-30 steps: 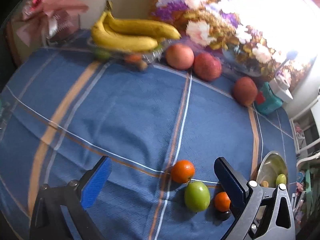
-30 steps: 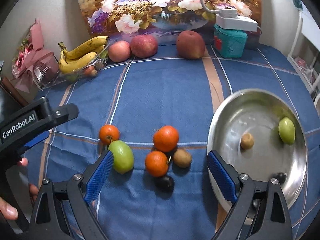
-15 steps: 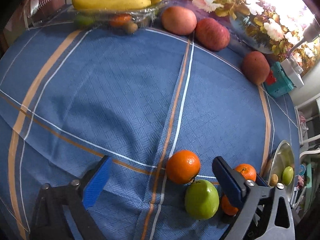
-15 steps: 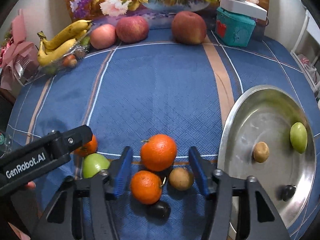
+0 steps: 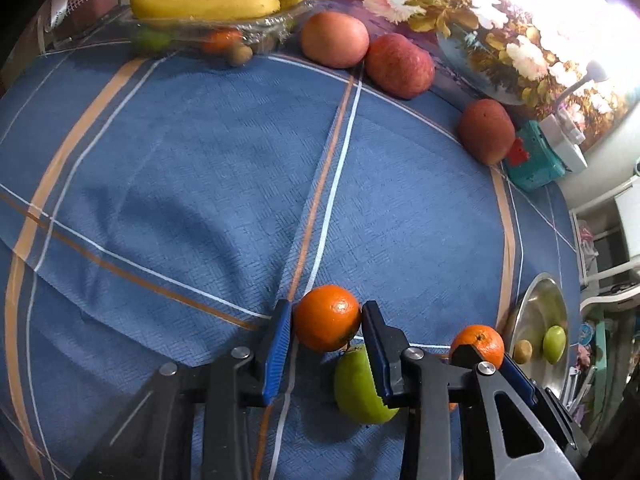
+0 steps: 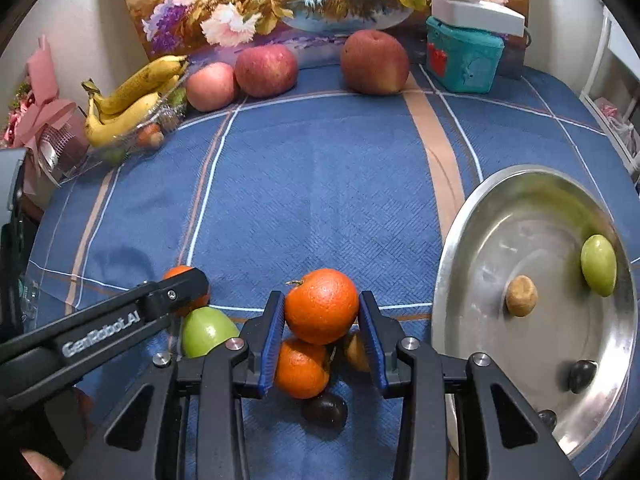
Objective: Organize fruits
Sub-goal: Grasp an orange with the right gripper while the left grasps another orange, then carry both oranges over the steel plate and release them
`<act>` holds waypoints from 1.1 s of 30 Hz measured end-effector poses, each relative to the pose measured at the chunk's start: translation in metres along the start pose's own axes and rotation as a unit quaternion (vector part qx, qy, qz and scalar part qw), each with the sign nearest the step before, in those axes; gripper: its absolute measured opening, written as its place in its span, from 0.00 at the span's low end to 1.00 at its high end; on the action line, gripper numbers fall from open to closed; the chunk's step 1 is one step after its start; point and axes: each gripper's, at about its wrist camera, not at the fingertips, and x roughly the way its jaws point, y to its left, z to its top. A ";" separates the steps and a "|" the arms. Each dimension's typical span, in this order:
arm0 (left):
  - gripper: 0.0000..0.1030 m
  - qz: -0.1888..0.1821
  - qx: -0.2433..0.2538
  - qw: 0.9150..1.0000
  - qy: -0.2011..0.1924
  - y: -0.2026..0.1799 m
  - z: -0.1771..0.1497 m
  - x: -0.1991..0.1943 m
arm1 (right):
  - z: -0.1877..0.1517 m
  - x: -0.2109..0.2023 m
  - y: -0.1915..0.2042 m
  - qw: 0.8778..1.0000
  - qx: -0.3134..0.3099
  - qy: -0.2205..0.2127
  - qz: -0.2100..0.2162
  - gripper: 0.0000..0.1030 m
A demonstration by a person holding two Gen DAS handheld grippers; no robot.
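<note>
So far only three small fruits are held in the steel basin [image 6: 472, 216], while one orange [image 5: 327, 323] is being closed on by the left gripper [image 5: 325, 330] and another orange [image 6: 321, 306] by the right gripper [image 6: 322, 320], with a green fruit [image 6: 206, 330] left on the cloth.

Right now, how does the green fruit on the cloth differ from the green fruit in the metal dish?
The green fruit on the cloth looks rounder and sits wedged against oranges, partly hidden by the left gripper. The green fruit in the dish looks more oval and lies alone near the metal dish rim. Both are smooth and light green.
</note>
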 end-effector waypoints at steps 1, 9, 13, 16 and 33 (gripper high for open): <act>0.37 -0.001 -0.001 1.000 -0.005 0.001 0.001 -0.003 | 0.000 -0.004 0.000 1.000 0.003 -0.003 0.003 0.38; 0.37 -0.039 -0.016 0.998 -0.050 0.003 0.009 -0.045 | 0.001 -0.029 -0.004 0.999 0.017 -0.025 0.022 0.38; 0.37 -0.050 -0.012 0.997 -0.064 -0.004 0.010 -0.057 | 0.003 -0.041 -0.009 0.999 0.028 -0.033 0.027 0.38; 0.37 -0.061 -0.014 0.996 -0.065 -0.006 0.008 -0.062 | 0.003 -0.048 -0.014 0.998 0.040 -0.038 0.031 0.38; 0.37 -0.091 0.060 0.994 -0.028 -0.069 -0.022 -0.053 | -0.008 -0.080 -0.135 0.977 0.200 -0.056 -0.046 0.38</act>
